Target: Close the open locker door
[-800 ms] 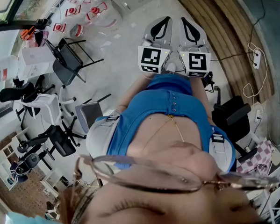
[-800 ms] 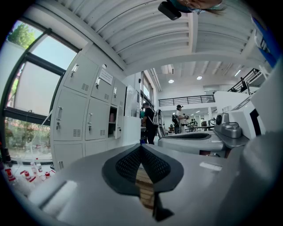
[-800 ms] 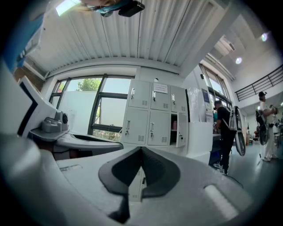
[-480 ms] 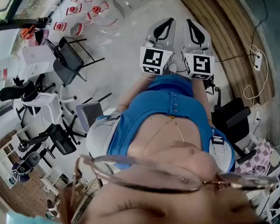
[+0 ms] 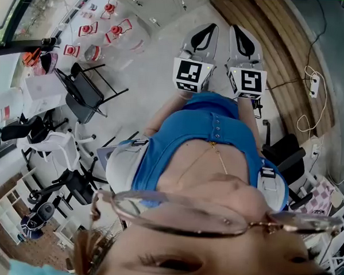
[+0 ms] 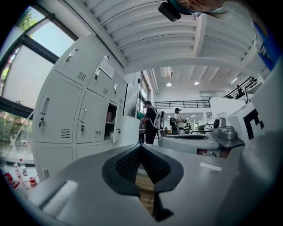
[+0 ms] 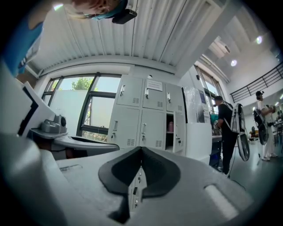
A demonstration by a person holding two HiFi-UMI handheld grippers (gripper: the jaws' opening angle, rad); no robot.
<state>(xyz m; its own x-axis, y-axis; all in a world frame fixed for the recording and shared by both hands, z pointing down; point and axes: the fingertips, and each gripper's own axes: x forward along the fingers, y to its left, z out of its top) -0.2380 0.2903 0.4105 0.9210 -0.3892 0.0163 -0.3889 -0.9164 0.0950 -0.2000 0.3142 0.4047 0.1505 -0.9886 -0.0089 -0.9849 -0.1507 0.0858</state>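
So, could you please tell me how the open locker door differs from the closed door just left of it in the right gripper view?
The open locker door stands swung outward and looks narrow, while the closed door sits flush and face-on. The open locker door uncovers a compartment with a pink item inside; the closed door hides its compartment. Both are pale grey and stand in the same row.
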